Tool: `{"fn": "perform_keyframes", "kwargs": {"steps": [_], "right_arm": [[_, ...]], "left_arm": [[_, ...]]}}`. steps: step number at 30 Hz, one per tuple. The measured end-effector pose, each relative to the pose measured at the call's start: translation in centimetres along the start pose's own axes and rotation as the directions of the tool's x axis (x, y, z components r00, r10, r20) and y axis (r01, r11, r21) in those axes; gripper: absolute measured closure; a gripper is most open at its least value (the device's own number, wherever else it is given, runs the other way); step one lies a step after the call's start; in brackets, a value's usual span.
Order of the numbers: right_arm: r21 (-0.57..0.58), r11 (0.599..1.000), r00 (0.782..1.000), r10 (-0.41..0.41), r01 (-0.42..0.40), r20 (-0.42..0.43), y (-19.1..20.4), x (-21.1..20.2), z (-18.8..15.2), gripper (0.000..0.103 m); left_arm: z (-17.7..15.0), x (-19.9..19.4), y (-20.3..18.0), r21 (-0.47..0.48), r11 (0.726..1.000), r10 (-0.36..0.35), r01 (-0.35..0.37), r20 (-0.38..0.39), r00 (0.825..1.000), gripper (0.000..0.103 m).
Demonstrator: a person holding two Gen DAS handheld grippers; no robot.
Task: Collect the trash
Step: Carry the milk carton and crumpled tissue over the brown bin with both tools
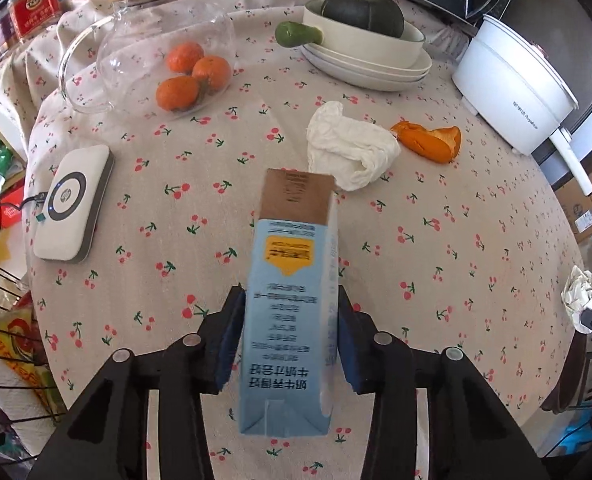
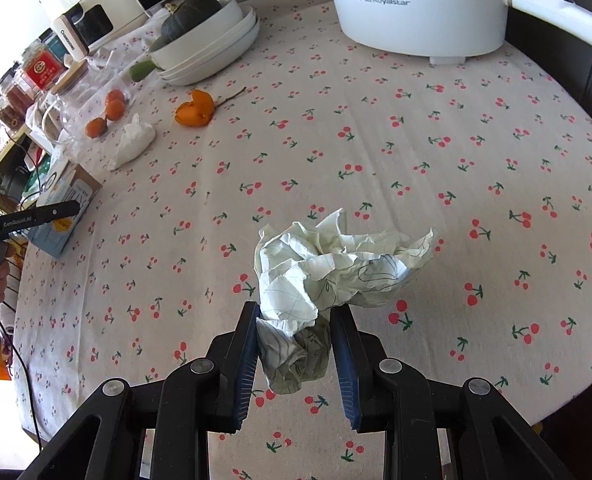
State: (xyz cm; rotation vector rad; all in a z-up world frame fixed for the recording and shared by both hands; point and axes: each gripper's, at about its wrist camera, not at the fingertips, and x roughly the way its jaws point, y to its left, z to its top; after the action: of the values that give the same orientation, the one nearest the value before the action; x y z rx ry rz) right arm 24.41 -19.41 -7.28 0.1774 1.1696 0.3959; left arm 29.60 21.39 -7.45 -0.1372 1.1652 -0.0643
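Currently: left gripper [image 1: 292,336] clamps blue milk carton [image 1: 290,300], right gripper [image 2: 294,350] pinches crumpled paper ball [image 2: 328,272], both above cherry tablecloth [image 2: 416,160]; risk: springy paper slipping loose.

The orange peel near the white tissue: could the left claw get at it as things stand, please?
Probably not yet: the left claw is shut on the blue carton. The path to the orange peel looks free otherwise.

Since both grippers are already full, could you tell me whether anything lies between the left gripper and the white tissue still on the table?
Nothing else does: beyond the carton held in the left gripper, only bare tablecloth precedes the white tissue.
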Motion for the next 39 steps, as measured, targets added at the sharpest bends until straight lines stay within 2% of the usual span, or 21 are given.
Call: {"fn": "perform_keyframes", "kwargs": {"steps": [7,13,25,30,39], "right_arm": [[0.003,1.000,1.000,-0.008,0.008,0.027,0.7,-1.9,-0.2,0.071],[0.019,1.000,0.997,-0.019,0.017,0.076,0.8,-5.2,-1.0,0.071],[0.121,0.993,0.992,-0.024,0.008,0.126,-1.2,-10.0,-5.6,0.071],[0.172,0.985,0.993,-0.039,0.019,0.114,-2.7,-10.8,-7.1,0.071],[0.200,0.977,0.993,-0.087,0.070,0.076,-4.8,-11.9,-9.6,0.071]], "left_arm": [[-2.4,-2.0,-0.4,-0.113,0.992,-0.050,0.050,-0.003,0.999,0.063],[-4.4,-4.9,-3.0,-0.128,0.989,-0.079,0.080,0.011,0.997,0.063],[-8.4,-10.2,-11.6,-0.063,0.986,-0.153,0.157,0.064,0.986,0.063],[-10.0,-10.2,-14.6,-0.059,0.978,-0.199,0.202,0.061,0.978,0.063],[-11.2,-9.0,-20.3,0.049,0.976,-0.211,0.210,0.022,0.977,0.063]]}}
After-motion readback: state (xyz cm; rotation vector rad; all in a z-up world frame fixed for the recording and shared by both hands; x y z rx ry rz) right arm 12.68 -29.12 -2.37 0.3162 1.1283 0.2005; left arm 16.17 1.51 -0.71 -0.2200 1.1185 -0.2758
